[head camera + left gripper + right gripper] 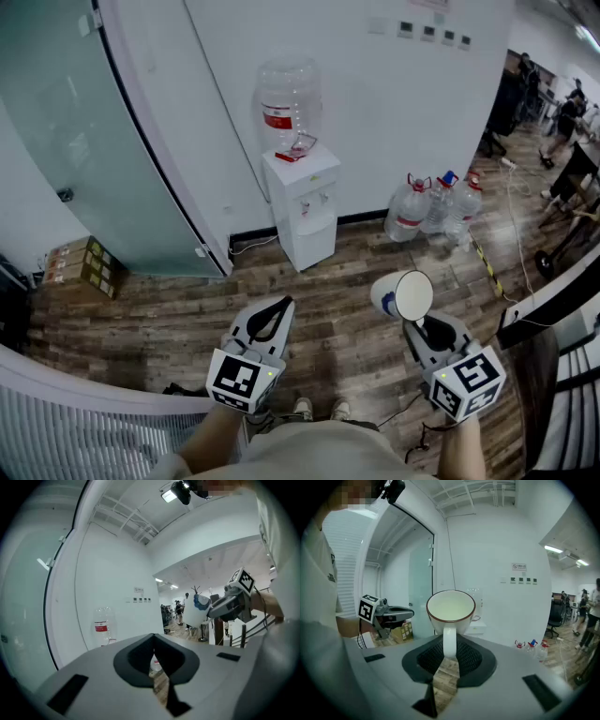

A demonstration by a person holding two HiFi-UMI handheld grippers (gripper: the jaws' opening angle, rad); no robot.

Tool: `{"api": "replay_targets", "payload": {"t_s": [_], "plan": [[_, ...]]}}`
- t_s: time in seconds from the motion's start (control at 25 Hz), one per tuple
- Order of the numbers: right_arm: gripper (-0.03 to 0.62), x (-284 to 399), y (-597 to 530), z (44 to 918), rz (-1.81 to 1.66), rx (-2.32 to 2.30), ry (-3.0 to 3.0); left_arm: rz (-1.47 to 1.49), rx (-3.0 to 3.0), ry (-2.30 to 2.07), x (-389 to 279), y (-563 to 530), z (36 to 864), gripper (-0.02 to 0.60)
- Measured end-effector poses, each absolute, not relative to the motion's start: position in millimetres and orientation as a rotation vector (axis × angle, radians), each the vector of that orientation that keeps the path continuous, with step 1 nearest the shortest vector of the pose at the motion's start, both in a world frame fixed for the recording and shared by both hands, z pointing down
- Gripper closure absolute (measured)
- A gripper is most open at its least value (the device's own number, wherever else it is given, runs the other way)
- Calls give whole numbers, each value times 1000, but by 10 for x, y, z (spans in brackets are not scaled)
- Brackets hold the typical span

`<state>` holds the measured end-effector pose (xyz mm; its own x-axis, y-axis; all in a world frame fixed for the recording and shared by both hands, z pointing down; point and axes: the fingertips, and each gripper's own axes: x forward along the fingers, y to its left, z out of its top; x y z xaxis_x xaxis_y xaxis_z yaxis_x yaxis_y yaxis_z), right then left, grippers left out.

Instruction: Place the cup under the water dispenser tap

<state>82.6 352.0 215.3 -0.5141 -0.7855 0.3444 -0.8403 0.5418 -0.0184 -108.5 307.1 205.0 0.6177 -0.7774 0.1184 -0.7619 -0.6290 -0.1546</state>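
Observation:
A white water dispenser [302, 202] stands against the far wall with a clear bottle [289, 103] on top. My right gripper [419, 323] is shut on the handle of a white cup [403, 295] with a blue pattern, held in the air well short of the dispenser. In the right gripper view the cup [451, 607] sits upright just past the jaws, its handle [449, 641] pinched between them, and the dispenser [478, 629] peeks out behind it. My left gripper [284, 305] is shut and holds nothing; in its own view the bottle [101, 623] shows at far left.
Three water bottles [433, 208] stand on the wooden floor right of the dispenser. A glass partition [84, 131] and a cardboard box [82, 265] are at left. A cable [517, 234] runs along the floor at right, with people and desks [562, 122] beyond.

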Motion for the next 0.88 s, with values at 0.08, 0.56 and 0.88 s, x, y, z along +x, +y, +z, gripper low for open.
{"api": "replay_targets", "payload": {"t_s": [0.08,0.56,0.88], "plan": [[526,876,3500,2169,300,1360,-2488,-273,-2740,1312,-1069,3053,2056,575],[526,1156,3473,2319,352,1384,-2466,-315,-2749,1324,-890,3063,2168,575],[526,1430,3437,2465,345,1357,-2465,-335,-2728,1369,-690,3034,2287,575]]}}
